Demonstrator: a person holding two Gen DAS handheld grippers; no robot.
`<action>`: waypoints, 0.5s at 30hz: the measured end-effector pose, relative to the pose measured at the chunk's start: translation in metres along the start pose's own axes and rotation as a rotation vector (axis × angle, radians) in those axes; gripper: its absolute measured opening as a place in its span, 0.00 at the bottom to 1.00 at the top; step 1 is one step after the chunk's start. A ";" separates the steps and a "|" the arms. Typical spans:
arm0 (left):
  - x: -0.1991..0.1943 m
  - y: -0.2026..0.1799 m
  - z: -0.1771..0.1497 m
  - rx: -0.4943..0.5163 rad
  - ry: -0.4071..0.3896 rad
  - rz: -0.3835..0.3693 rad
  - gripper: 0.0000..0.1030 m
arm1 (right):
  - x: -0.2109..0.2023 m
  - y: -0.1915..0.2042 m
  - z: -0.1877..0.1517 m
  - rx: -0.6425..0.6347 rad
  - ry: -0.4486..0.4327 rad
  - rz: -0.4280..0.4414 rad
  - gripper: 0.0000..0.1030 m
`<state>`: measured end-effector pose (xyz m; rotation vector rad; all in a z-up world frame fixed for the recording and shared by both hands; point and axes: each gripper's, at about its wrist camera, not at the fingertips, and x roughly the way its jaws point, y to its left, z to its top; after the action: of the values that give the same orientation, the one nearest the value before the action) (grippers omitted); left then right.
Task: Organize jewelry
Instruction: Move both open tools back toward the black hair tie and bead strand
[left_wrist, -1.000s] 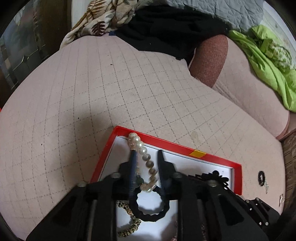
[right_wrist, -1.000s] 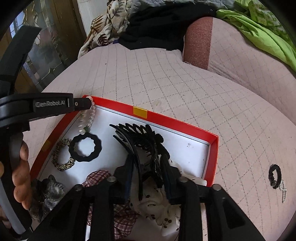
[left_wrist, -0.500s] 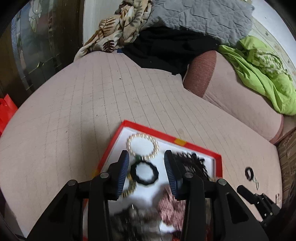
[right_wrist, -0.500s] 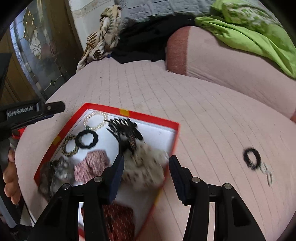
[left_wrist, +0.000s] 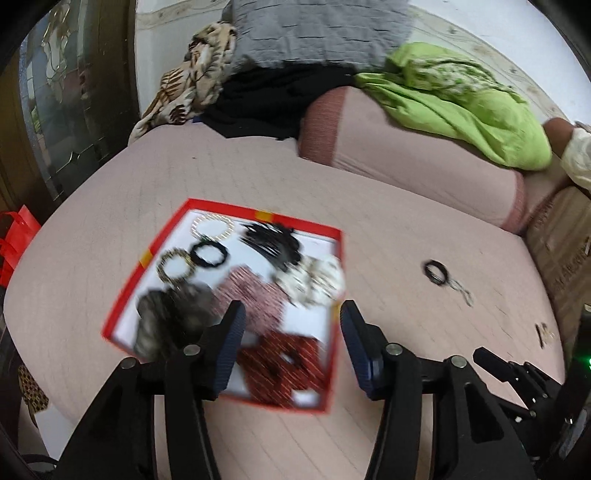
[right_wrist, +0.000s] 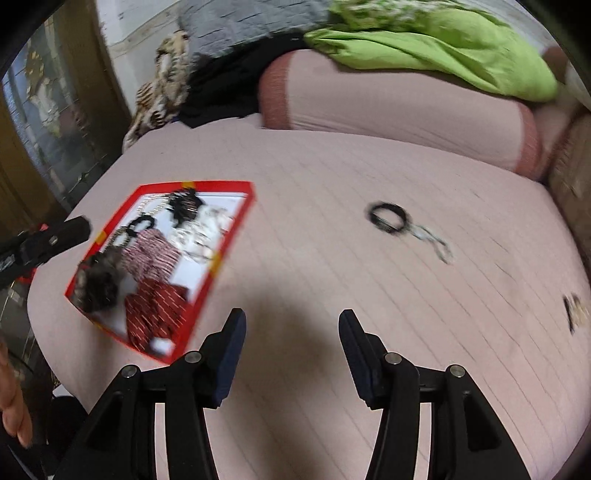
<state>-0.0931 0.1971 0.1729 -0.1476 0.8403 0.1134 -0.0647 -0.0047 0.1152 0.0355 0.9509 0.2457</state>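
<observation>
Both the left gripper (left_wrist: 291, 328) and right gripper (right_wrist: 291, 328) hang with fingers apart, holding nothing. The red box (left_wrist: 177, 221) of jewelry sits left of center on the bed (right_wrist: 332, 166). A black ring (right_wrist: 388, 218) lies loose at the upper right.

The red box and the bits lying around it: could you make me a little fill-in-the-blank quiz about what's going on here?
1. The box has a rim coloured ____.
2. The black ring lies ____ the box, on the pink bedspread.
3. Both the left gripper and right gripper hold ____.
4. The cloth on the bolster is bright ____.

Missing words: red; outside; nothing; green
</observation>
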 end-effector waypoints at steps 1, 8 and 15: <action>-0.006 -0.008 -0.008 0.002 -0.003 0.005 0.53 | -0.005 -0.008 -0.004 0.016 -0.001 -0.009 0.55; -0.026 -0.051 -0.045 0.086 0.001 0.052 0.54 | -0.030 -0.047 -0.025 0.111 -0.026 -0.056 0.55; -0.041 -0.069 -0.056 0.139 -0.017 0.066 0.55 | -0.045 -0.057 -0.038 0.129 -0.045 -0.083 0.55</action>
<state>-0.1503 0.1176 0.1728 0.0114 0.8337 0.1179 -0.1096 -0.0735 0.1209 0.1188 0.9205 0.1061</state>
